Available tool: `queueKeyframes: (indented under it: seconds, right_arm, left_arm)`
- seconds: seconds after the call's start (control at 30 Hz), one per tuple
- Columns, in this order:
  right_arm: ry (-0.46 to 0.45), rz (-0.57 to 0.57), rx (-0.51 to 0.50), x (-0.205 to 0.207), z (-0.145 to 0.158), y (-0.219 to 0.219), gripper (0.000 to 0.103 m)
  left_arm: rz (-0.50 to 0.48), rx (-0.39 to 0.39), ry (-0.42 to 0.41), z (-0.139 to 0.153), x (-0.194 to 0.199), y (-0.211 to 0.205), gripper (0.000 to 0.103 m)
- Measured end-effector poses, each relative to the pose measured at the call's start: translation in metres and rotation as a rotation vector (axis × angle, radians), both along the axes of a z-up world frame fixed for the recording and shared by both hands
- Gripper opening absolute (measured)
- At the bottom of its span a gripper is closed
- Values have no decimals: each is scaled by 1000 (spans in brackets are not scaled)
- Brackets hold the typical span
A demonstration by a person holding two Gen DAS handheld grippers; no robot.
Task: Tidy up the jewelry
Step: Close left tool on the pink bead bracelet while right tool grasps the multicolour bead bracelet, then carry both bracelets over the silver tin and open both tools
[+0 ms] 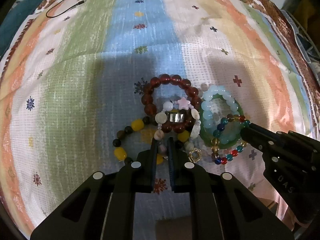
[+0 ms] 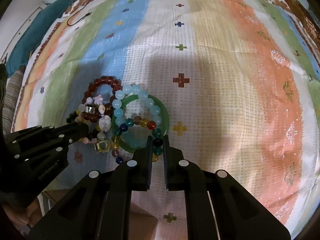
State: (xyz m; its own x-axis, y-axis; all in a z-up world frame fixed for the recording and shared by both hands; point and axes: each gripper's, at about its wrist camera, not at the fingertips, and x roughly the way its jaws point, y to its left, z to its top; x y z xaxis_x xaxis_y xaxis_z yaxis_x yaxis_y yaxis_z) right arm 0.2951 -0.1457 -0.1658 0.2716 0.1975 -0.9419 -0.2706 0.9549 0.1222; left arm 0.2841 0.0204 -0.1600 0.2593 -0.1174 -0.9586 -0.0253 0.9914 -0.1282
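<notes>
The left claw [image 1: 162, 142] pinches the shell-and-stone bracelet [image 1: 160, 134]; the right claw [image 2: 157, 140] pinches the multicolored bead bracelet [image 2: 158, 142]. Just beyond, jewelry lies tangled on the striped cloth [image 2: 220, 80]: green bangle [image 2: 165, 110], pale blue bracelet [image 2: 120, 102], red bracelet [image 1: 170, 80] farthest.

Two close downward views, shared jewelry pile [image 1: 180, 124]

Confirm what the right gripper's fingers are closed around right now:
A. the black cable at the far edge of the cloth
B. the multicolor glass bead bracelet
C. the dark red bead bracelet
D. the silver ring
B: in the right wrist view the right gripper has its fingers pinched on dark and teal beads of the multicolor glass bead bracelet, which lies across the green bangle.
</notes>
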Motion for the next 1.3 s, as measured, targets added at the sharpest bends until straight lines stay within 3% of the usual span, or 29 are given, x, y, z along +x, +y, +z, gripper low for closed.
queueKeyframes:
  seconds: [0.3,0.87,1.3]
  right_arm:
    - [-95,14,-52,-6,24,-3,11]
    - [-147,21,-43,-27,48,-14,10]
    - [-214,59,-46,-51,74,-6,10]
  left_arm:
    - [26,6,-41,24,-9,18,10]
    - [82,-14,-113,61,-22,48,10]
    - [49,-23,-142,82,-44,32,10]
